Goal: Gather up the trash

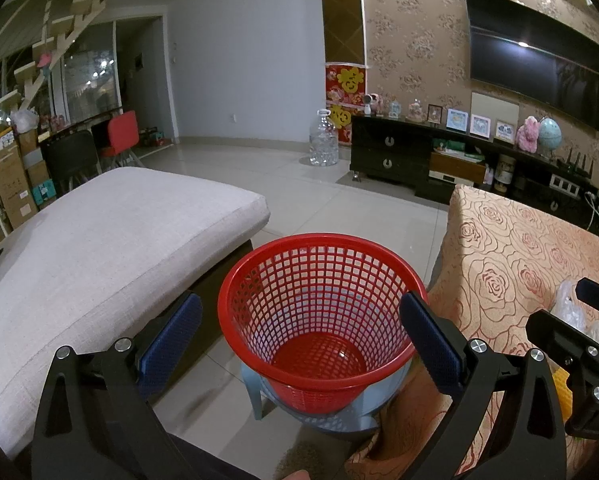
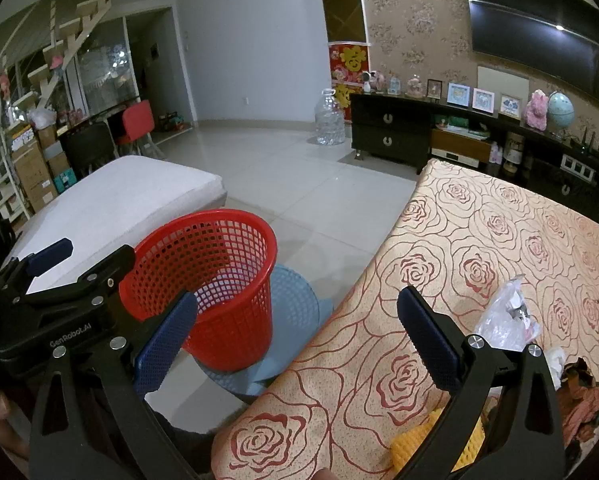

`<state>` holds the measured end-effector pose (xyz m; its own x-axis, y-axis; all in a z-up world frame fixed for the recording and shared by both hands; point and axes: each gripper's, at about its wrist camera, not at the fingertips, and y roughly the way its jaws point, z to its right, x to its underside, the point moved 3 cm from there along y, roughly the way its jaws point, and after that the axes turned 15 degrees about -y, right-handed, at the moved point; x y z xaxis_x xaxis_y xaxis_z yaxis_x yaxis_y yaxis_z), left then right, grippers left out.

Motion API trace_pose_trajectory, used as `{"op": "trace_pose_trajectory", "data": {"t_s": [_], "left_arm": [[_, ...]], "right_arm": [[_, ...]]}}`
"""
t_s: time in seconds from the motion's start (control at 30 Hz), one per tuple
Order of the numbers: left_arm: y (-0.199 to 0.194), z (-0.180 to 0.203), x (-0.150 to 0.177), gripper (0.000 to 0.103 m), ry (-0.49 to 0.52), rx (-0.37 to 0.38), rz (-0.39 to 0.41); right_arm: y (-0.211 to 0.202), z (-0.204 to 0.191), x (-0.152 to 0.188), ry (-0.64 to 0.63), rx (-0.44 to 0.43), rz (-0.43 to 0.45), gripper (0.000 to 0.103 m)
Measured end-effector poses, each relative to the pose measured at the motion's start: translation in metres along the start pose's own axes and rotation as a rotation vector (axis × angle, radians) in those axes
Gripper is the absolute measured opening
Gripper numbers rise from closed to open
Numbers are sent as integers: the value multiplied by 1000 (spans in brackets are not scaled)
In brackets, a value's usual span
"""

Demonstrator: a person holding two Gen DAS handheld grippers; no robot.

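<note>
Landmark: red mesh wastebasket, upright, empty inside, standing on a grey-blue perforated stool on the pale tiled floor.
Left gripper: spread wide, blue-padded fingers either side of the wastebasket's near rim, nothing between them; whether touching the rim, cannot tell.
Right gripper: likewise spread wide and holding nothing, poised right of the wastebasket above the table's near edge; left finger in front of the wastebasket's wall, right finger over the cloth.
Table: immediately right of the wastebasket, covered with a beige rose-patterned cloth.
Trash: all on the table, right of the wastebasket and well apart from it, none inside.
Clear crumpled plastic bag: lying on the cloth just beyond the right gripper's right finger.
Yellow foam net: at the table's near edge, partly hidden behind the right gripper's frame.
Brown crumpled scrap: farthest right of the wastebasket, beside a small white wad.
Grey cushioned sofa seat: left of the wastebasket, close by.
Large clear water jug: on the floor far behind the wastebasket, next to a dark TV cabinet.
Wall television: above the cabinet, behind and right of the wastebasket.
</note>
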<state>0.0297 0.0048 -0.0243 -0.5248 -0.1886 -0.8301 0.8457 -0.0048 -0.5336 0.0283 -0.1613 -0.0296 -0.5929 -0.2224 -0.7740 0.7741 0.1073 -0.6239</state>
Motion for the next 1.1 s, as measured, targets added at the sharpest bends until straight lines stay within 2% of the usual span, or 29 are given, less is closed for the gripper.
{"op": "trace_pose_trajectory", "data": {"t_s": [0.47, 0.6, 0.7, 0.8, 0.87, 0.9, 1.03, 1.1], "left_arm": [[0, 0, 0, 96, 0, -1, 0], [1, 0, 1, 96, 0, 10, -4], [2, 5, 5, 96, 16, 27, -4], [5, 14, 14, 96, 32, 60, -21], [6, 23, 17, 96, 40, 87, -41], [6, 30, 19, 96, 45, 108, -53], [6, 55, 29, 96, 83, 173, -80], [6, 76, 40, 96, 126, 231, -125]], "right_arm": [[-1, 4, 8, 2, 12, -2, 97], [-16, 20, 17, 6, 66, 26, 97], [-37, 45, 20, 39, 132, 60, 97], [-62, 79, 31, 121, 197, 167, 97], [-78, 102, 40, 169, 235, 182, 97], [-87, 116, 46, 203, 254, 183, 97], [-98, 153, 68, 303, 304, 90, 97], [-98, 166, 79, 337, 320, 62, 97]]}}
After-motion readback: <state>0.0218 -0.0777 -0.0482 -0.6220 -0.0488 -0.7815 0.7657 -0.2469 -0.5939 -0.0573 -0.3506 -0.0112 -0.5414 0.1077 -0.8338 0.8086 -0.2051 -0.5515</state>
